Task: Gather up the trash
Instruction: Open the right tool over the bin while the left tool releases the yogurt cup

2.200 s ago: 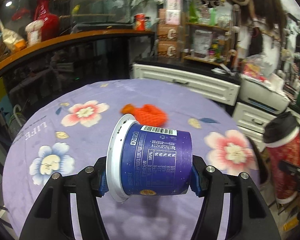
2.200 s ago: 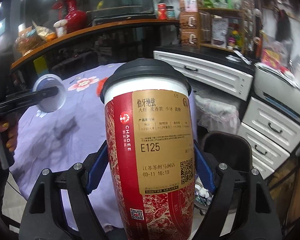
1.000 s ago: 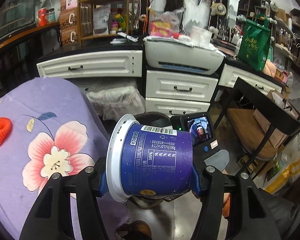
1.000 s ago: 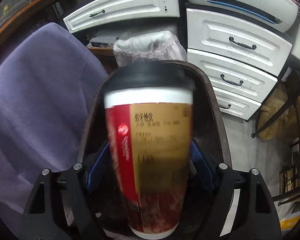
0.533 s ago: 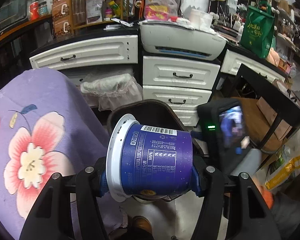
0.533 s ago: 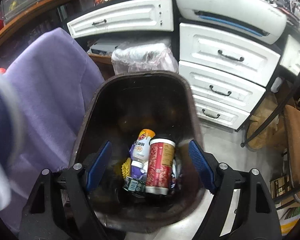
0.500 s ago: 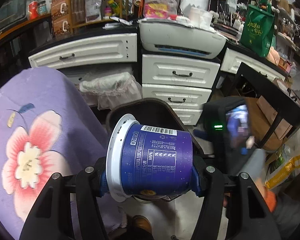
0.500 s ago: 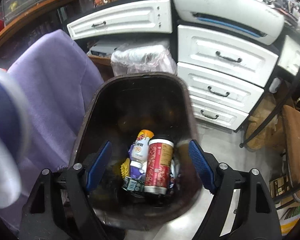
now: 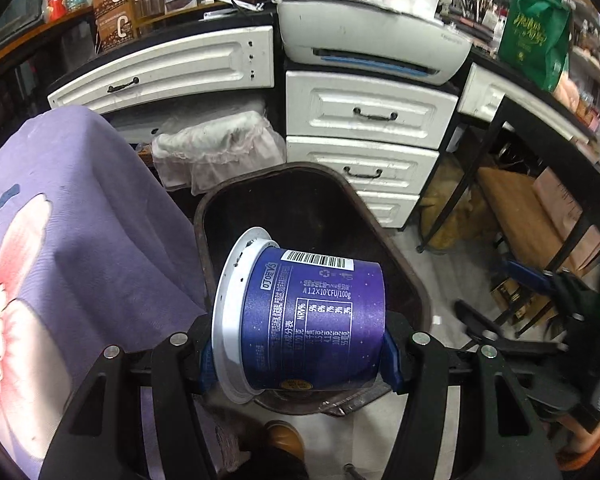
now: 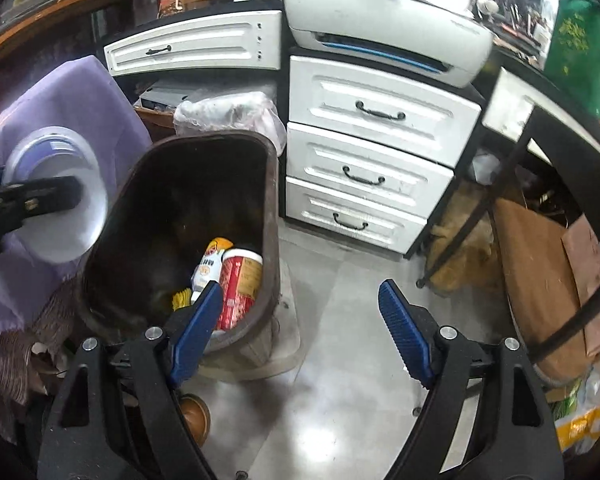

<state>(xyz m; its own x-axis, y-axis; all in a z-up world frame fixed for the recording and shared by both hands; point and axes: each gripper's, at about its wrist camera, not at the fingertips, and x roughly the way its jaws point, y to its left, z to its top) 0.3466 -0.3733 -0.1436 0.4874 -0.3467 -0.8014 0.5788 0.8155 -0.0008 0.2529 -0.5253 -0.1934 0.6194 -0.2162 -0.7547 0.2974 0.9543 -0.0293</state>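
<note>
1. A blue-purple plastic yogurt tub with a white rim [image 9: 312, 320] is held sideways over the dark brown plastic trash bin [image 9: 204, 240], clamped by the left hand-held gripper [image 9: 300, 360].
2. A red paper cup [image 10: 240, 280] is seen lying inside the bin.
3. The right hand-held gripper [image 10: 300, 332] is spread wide and empty above the grey floor [image 10: 340, 400].

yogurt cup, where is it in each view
Left wrist: the yogurt cup sits lower centre, on its side, clamped in the left claw above the bin.
Right wrist: it shows at the left edge, blurred, beside the bin.
Shared landmark: the white drawers behind the bin.
</note>
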